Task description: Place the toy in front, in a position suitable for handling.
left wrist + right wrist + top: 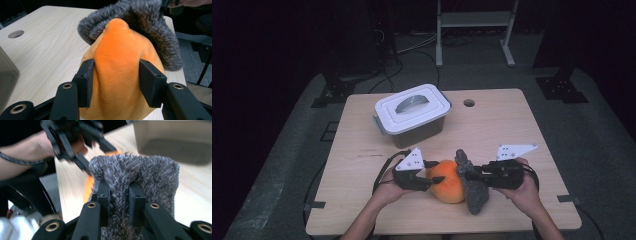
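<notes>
Orange plush [447, 181] is being held near the front edge of the wooden table [512, 130], with a grey fuzzy cover [473, 190] hanging off its right side. Looks like the cover is either being pulled off or worked onto the plush; which way can't really be told from what's shown.

The left gripper [428, 176] is clamped on the orange plush. In the left gripper view the pads are seen pressing into both sides of the soft orange body [120, 65], so it's properly gripped. The right gripper [468, 174] is pinched tight on the grey fuzzy cover, and in the right gripper view a fold of the grey pile [120, 192] is squeezed between the jaws, which are nearly closed.

Progress-wise: both grips are made, so the grabbing part is done. The cover is only partly over the plush, and most of the orange is left bare in the high view. What's left, judging by that, is the actual separating or covering.

A white-lidded storage box [413, 112] is sat further back on the table, lid on, untouched. Probably meant for stowing things, but that's a guess.
</notes>
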`<state>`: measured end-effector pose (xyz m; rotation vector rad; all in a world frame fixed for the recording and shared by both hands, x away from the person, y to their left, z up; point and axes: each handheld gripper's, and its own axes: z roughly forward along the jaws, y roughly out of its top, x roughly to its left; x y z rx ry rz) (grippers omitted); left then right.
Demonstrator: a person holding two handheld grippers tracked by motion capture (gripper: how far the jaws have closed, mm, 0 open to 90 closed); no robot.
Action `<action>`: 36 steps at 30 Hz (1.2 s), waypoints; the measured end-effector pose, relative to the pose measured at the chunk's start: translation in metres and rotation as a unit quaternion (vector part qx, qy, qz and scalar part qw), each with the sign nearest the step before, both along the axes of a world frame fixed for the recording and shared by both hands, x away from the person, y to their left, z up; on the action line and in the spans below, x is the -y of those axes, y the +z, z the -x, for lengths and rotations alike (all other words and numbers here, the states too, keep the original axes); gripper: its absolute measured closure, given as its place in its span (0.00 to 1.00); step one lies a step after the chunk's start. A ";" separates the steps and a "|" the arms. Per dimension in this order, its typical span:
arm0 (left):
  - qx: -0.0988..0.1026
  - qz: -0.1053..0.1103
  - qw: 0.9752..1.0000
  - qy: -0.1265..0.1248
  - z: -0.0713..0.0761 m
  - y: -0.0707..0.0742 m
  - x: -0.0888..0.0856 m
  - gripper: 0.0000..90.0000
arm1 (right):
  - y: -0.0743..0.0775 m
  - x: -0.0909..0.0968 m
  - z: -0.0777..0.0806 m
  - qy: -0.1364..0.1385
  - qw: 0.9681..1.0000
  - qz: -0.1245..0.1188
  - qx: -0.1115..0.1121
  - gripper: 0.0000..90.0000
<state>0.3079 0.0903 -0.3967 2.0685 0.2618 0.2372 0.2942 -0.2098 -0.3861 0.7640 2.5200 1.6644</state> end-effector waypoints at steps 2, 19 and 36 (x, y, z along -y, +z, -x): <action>0.007 -0.007 1.000 -0.005 0.003 0.001 0.004 0.54 | 0.001 -0.006 0.001 0.002 1.000 0.011 0.008 0.82; -0.050 0.010 0.999 -0.016 -0.008 -0.009 0.001 0.28 | -0.024 0.005 -0.007 0.005 0.998 0.055 -0.028 0.82; -0.044 0.019 0.998 -0.036 -0.002 -0.007 0.004 0.46 | -0.009 0.017 -0.007 -0.012 1.000 0.024 -0.014 0.83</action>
